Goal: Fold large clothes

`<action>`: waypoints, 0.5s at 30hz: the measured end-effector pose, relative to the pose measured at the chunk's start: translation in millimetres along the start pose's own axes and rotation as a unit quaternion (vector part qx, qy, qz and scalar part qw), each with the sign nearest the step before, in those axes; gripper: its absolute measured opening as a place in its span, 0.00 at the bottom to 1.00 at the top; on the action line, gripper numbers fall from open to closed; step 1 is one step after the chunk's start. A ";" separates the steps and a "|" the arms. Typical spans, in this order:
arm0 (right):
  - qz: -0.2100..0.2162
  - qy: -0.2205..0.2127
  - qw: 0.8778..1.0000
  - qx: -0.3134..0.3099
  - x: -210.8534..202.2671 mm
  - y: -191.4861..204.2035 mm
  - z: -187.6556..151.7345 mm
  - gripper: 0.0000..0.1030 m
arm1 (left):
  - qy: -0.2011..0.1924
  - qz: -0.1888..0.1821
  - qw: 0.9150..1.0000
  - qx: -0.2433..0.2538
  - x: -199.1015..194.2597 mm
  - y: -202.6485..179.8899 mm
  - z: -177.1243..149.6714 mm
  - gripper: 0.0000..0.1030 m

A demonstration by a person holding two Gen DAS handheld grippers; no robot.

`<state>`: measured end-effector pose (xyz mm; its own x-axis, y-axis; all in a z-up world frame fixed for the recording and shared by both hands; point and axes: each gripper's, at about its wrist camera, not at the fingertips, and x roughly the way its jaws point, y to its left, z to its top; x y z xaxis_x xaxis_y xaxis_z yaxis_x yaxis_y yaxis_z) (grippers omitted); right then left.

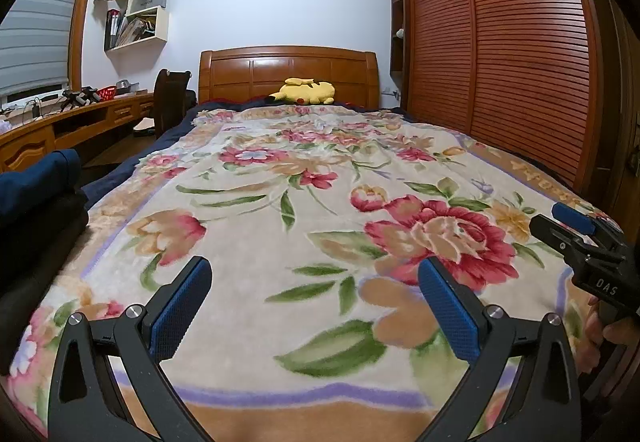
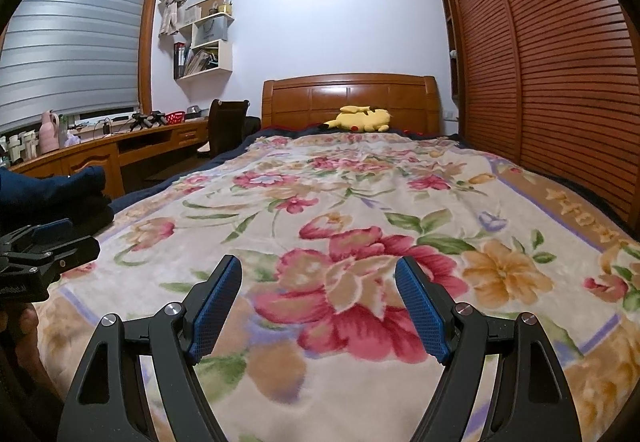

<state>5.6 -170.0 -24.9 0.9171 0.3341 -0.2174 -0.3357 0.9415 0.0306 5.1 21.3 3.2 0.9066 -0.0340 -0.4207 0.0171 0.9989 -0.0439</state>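
A stack of folded dark clothes, navy on top of black (image 1: 38,193), lies at the bed's left edge; it also shows in the right wrist view (image 2: 60,189). My left gripper (image 1: 314,270) is open and empty, held above the floral blanket (image 1: 280,177) near the foot of the bed. My right gripper (image 2: 318,268) is open and empty above the blanket (image 2: 360,201), to the right of the left one. The right gripper shows at the right edge of the left wrist view (image 1: 576,226), and the left gripper at the left edge of the right wrist view (image 2: 48,242).
A yellow plush toy (image 1: 304,91) lies by the wooden headboard (image 1: 288,69). A wooden desk (image 1: 60,125) with a dark chair (image 1: 170,101) runs along the left under the window. Slatted wardrobe doors (image 1: 500,53) line the right side. Wall shelves (image 1: 140,17) hang at the back left.
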 end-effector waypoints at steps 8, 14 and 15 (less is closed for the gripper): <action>0.001 -0.002 1.000 -0.002 -0.2 -1.2 -0.6 0.79 | 0.000 0.000 1.000 0.001 0.1 0.2 -0.2 1.00; 0.001 -0.002 1.000 -0.003 0.0 -1.3 -0.9 0.78 | 0.000 0.000 1.000 0.001 0.2 -0.1 -0.2 1.00; 0.001 -0.002 1.000 -0.003 0.1 -1.6 -0.8 0.78 | 0.000 0.000 1.000 0.001 0.3 -0.1 -0.2 1.00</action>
<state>6.0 -171.4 -25.7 0.9174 0.3361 -0.2133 -0.3385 0.9406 0.0259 5.3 21.2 2.9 0.9065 -0.0346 -0.4207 0.0181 0.9989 -0.0433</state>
